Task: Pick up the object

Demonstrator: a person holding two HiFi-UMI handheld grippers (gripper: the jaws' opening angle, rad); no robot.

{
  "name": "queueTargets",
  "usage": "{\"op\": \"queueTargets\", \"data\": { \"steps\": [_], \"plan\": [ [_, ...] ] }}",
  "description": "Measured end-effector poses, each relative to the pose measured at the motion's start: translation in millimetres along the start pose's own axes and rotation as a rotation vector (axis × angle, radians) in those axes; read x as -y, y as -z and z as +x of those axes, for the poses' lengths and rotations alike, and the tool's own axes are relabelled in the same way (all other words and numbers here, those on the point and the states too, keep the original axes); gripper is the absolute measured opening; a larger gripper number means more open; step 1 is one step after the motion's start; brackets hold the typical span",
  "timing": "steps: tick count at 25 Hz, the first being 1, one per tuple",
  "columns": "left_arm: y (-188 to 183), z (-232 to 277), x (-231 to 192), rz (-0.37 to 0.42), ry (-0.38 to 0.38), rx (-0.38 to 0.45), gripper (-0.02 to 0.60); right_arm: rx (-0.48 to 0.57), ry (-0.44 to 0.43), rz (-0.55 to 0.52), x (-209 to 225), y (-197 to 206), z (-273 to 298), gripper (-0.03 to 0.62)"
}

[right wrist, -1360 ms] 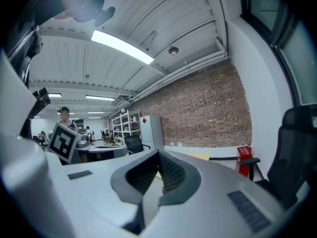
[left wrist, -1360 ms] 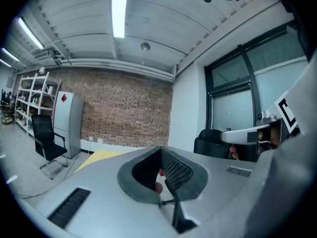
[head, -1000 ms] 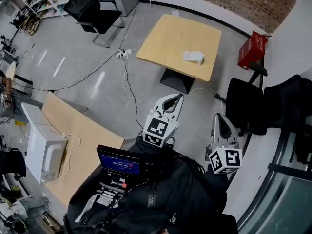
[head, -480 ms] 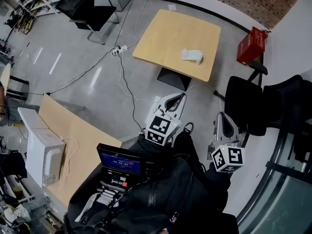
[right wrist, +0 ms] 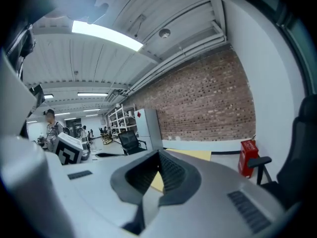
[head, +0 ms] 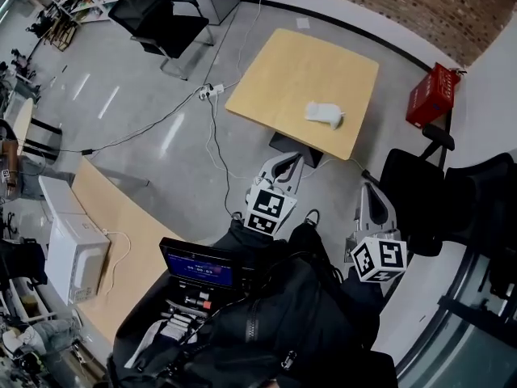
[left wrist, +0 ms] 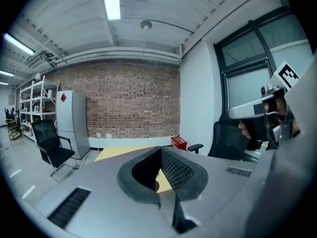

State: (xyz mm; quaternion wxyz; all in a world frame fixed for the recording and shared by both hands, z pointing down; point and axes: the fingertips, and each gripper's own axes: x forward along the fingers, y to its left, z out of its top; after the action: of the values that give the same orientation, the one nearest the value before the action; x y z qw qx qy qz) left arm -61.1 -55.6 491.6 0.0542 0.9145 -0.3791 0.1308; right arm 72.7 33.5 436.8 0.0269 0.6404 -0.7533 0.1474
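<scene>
The square wooden table point(head: 279, 75) stands on the grey floor point(head: 161, 95). One white object point(head: 323, 114) lies near its right edge.

The left gripper point(left wrist: 159, 152) fills the lower half, its grey jaws closed tip to tip around a leaf-shaped gap lined with dark ribbed pads. Through and beyond that gap lies the pale yellow wooden bench point(left wrist: 119, 152). Behind stands a red brick wall point(left wrist: 133, 100), with a tall grey cabinet point(left wrist: 72, 120) and a black office chair point(left wrist: 49, 145) at left and a small red box point(left wrist: 179, 142) on the floor. At right, a hand point(left wrist: 246, 129) holds the right gripper point(left wrist: 233, 113) in front of another black chair point(left wrist: 225, 140).
</scene>
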Motion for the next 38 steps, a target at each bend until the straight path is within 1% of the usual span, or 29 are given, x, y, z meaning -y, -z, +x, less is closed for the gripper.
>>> {"op": "queueTargets", "data": {
  "steps": [4,11,15,18,24,26,28,31,34,38],
  "plan": [
    [5,47,-3,0.050,-0.017,-0.030,0.000,0.000,0.010,0.032,41,-7,22,0.005],
    [26,121,-2,0.119,-0.040,-0.127,0.000,-0.032,0.004,0.090,108,-9,58,0.005],
    [37,154,2,0.197,-0.051,-0.145,0.000,-0.057,-0.005,0.107,139,-3,73,0.005],
    [50,175,3,0.245,-0.049,-0.178,0.000,-0.077,-0.007,0.121,154,1,82,0.005],
    [82,205,-4,0.288,-0.044,-0.259,0.000,-0.138,-0.017,0.135,167,15,101,0.005],
    [92,213,-8,0.296,-0.032,-0.282,0.000,-0.152,-0.012,0.133,168,18,106,0.005],
    [103,223,-12,0.304,-0.014,-0.307,0.015,-0.163,0.001,0.131,170,18,112,0.005],
    [122,239,-19,0.327,0.013,-0.347,0.022,-0.182,0.024,0.130,173,18,119,0.005],
    [143,260,-25,0.381,0.053,-0.398,0.050,-0.209,0.043,0.131,176,24,128,0.005],
    [179,284,-30,0.473,0.133,-0.475,0.120,-0.245,0.070,0.136,177,31,140,0.005]
  ]
}}
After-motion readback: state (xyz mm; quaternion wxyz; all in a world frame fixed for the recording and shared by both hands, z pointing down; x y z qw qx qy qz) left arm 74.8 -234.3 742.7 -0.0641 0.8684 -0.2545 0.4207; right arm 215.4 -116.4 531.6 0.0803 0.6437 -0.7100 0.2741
